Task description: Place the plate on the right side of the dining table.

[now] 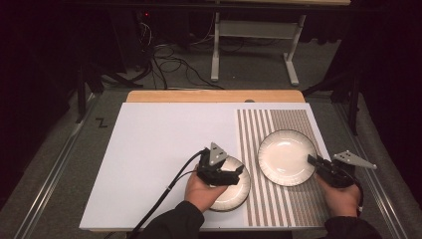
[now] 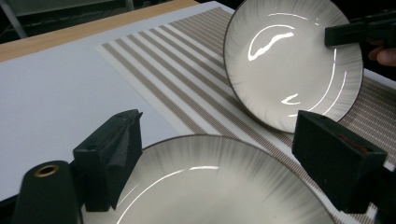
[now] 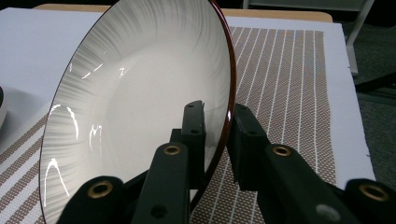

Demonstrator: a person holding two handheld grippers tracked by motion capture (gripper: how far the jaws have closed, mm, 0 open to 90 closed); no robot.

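2 white plates with dark rims are in hand on the table (image 1: 149, 144), which carries a white sheet and, on its right part, a brown-and-white striped mat (image 1: 278, 122).

The right gripper (image 1: 314, 160) comes in from the table's right edge, held in the person's right hand (image 1: 342, 196). Its jaws are closed on the right rim of the far plate (image 1: 284, 157), which sits on the striped mat. In the right gripper view, 1 jaw lies against the plate's inner face and the other against its outer side, with the dark rim pinched between them; the plate (image 3: 140, 107) stands steeply across that view, the mat showing behind it.

The left gripper (image 1: 238, 174) is held in the person's left hand (image 1: 199, 194) above the near plate (image 1: 231, 191), which lies at the left edge of the mat, partly on the white sheet. Its jaws stand wide apart. In the left gripper view, the 2 black jaws flank the near plate (image 2: 219, 186) from above, neither pad pressing on it, so the plate lies free between them. Beyond it, the far plate (image 2: 289, 65) appears tilted, with the right gripper's jaw on its rim at the upper right.

The 2 plates lie near each other, rims apart.
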